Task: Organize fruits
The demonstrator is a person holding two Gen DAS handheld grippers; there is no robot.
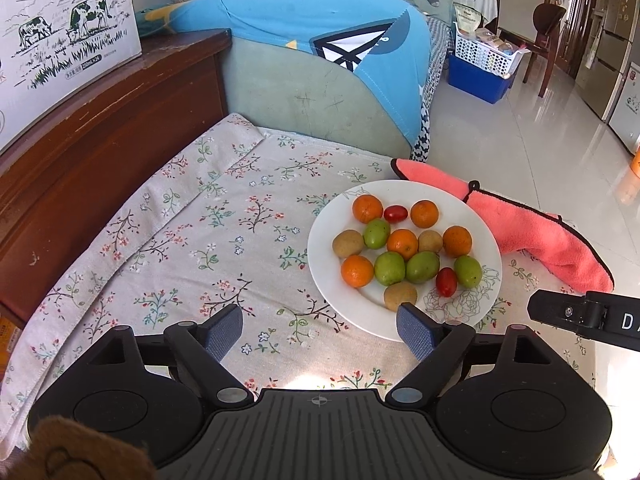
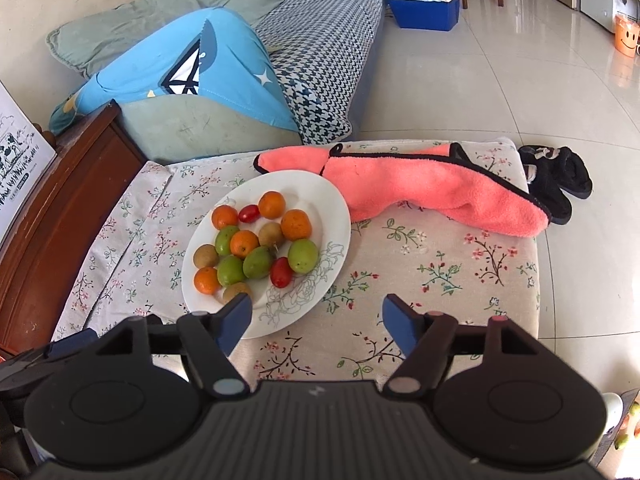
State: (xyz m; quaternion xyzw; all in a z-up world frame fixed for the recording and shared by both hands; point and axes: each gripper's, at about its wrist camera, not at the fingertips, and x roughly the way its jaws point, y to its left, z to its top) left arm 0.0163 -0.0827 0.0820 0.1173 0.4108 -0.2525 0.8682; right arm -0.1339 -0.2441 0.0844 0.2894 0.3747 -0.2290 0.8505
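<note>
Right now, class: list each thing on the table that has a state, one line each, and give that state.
Left tool: open, empty, above the cloth near the plate's edge.
Right tool: open, empty, beside the plate.
Plate: upright on the cloth, holding mixed fruit.
Oranges: five, on the plate, unsorted.
Green fruits: four, on the plate.
Brown fruits: three, on the plate.
Tomatoes: two, on the plate.
Pink towel: crumpled, behind the plate.
</note>
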